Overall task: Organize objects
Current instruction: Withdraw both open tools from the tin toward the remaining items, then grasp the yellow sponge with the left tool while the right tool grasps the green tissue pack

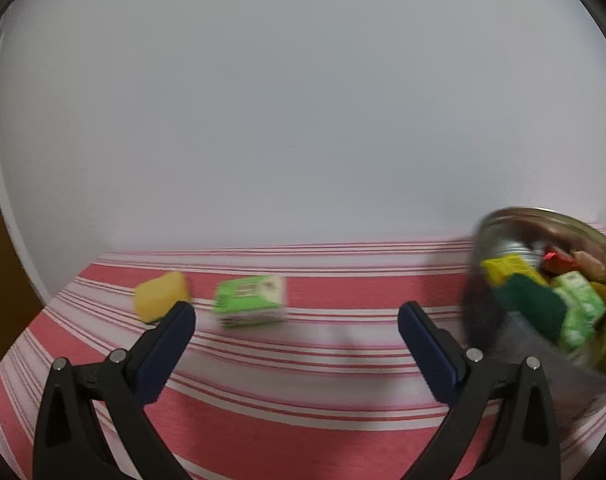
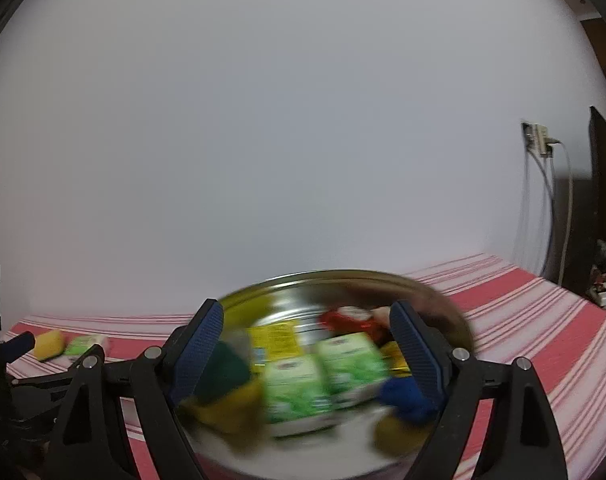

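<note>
Two loose items, a yellow sponge [image 1: 161, 295] and a green-and-white carton [image 1: 250, 300], lie ahead of the wide-open, empty left tongs [image 1: 297, 320]; the right tongs [image 2: 307, 320] gape, holding nothing, over a filled round metal bowl [image 2: 343, 280].

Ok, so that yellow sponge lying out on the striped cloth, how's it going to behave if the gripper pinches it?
The yellow sponge looks like soft foam, so it probably squashes between the pads. It seems light for its size. Its rounded block shape, lying on the striped cloth, should slide rather than roll.
</note>
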The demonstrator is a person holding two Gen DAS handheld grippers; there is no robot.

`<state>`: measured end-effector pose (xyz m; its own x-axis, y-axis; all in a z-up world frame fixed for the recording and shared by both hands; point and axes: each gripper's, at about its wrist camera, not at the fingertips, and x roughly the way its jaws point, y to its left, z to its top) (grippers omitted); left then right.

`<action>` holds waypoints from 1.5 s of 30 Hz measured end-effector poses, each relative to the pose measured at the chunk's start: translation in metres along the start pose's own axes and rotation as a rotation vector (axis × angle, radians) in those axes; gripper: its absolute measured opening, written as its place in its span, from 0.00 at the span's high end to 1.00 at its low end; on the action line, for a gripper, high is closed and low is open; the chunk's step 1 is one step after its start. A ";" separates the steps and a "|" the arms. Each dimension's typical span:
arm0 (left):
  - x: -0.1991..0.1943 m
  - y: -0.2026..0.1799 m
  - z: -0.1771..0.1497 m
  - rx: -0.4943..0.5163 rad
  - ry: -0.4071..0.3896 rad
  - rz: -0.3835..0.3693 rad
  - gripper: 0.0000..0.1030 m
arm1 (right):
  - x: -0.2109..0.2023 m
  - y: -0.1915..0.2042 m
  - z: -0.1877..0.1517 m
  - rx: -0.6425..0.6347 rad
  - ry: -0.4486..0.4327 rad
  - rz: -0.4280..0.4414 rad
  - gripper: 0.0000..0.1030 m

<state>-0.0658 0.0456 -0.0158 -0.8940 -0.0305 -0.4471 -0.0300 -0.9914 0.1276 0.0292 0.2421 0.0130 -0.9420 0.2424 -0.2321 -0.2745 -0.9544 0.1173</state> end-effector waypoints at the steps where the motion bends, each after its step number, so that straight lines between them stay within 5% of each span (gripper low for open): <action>1: 0.004 0.011 0.000 -0.008 0.002 0.017 0.01 | 0.003 0.010 -0.001 0.000 0.004 0.016 0.16; 15: 0.066 0.135 0.004 -0.097 0.096 0.183 0.01 | 0.074 0.152 -0.014 -0.052 0.161 0.205 0.16; 29: 0.098 0.187 0.000 -0.173 0.186 0.257 0.01 | 0.142 0.246 -0.034 -0.143 0.448 0.352 0.16; 34: 0.103 0.197 -0.002 -0.197 0.205 0.258 0.01 | 0.157 0.273 -0.043 -0.195 0.535 0.352 0.16; 40: 0.108 0.202 -0.003 -0.204 0.218 0.260 0.01 | 0.173 0.285 -0.057 -0.247 0.667 0.319 0.30; 45: 0.104 0.199 0.000 -0.195 0.212 0.248 0.01 | 0.171 0.276 -0.055 -0.208 0.658 0.335 0.32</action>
<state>-0.1646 -0.1545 -0.0373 -0.7504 -0.2785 -0.5995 0.2803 -0.9554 0.0930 -0.1975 0.0104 -0.0473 -0.6416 -0.1568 -0.7508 0.1088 -0.9876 0.1133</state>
